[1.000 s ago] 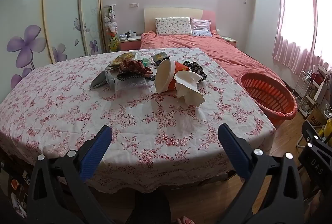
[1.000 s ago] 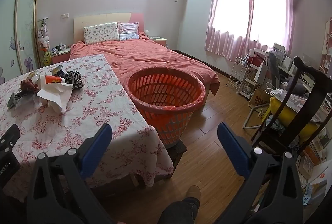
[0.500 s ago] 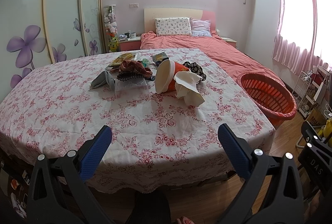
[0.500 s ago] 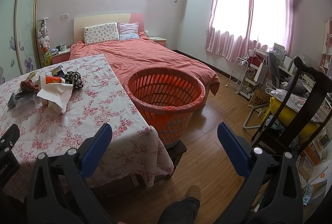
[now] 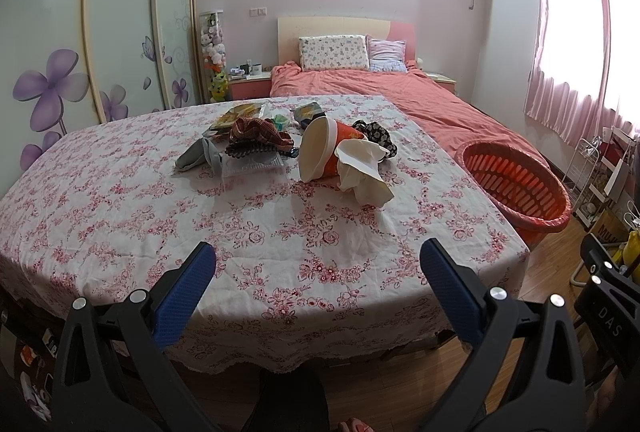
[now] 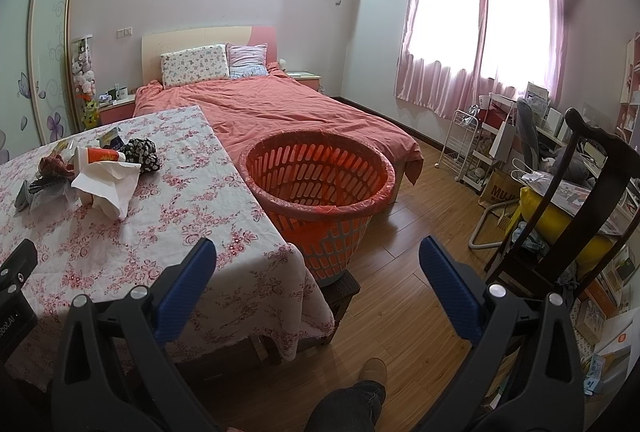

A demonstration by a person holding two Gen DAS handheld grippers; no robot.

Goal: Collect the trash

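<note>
A pile of trash lies on the floral tablecloth (image 5: 120,216): a tipped orange paper cup (image 5: 326,152), a crumpled white tissue (image 5: 362,174), a clear plastic tray (image 5: 252,166), a brown cloth (image 5: 260,130), a grey wrapper (image 5: 196,156) and snack packets (image 5: 240,112). The cup (image 6: 98,155) and tissue (image 6: 108,186) also show in the right wrist view. An orange basket (image 6: 320,188) stands on a stool beside the table, seen too in the left wrist view (image 5: 516,188). My left gripper (image 5: 318,272) is open and empty at the table's near edge. My right gripper (image 6: 318,270) is open and empty, in front of the basket.
A bed with a coral cover (image 6: 280,112) lies behind the table. A dark wooden chair (image 6: 580,200) and a cluttered desk and white rack (image 6: 472,148) stand at the right. Sliding wardrobe doors (image 5: 120,32) line the left wall. Wooden floor (image 6: 420,252) surrounds the basket.
</note>
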